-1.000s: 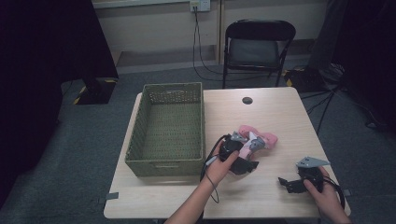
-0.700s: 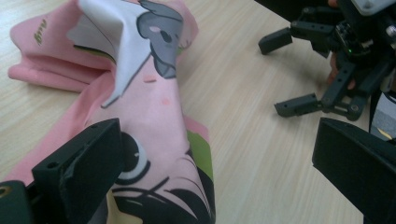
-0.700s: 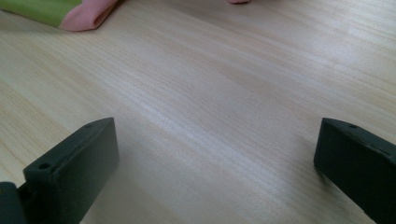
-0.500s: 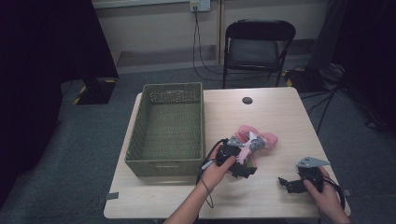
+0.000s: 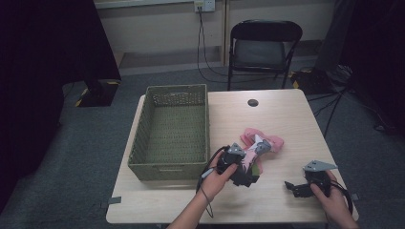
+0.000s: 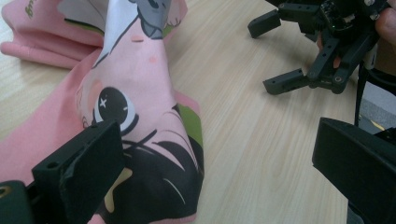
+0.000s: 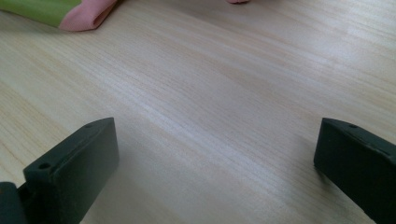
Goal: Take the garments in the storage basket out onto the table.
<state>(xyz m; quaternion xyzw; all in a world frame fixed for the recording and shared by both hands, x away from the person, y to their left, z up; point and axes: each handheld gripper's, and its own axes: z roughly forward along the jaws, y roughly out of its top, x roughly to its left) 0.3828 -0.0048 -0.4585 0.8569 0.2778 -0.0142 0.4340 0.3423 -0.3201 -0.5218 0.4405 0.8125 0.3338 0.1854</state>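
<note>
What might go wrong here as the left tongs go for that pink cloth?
The left tongs stand wide open with only one jaw against the pink cloth, so closing might pinch just a thin fold, which could slip out. The cloth lies crumpled, so it may drag or unfold when lifted toward the basket. The right tongs hang open over bare table, too far off to steady it.

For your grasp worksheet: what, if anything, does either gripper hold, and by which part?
Nothing. The left gripper is open beside the pink cloth; the right gripper is open over bare table.
</note>
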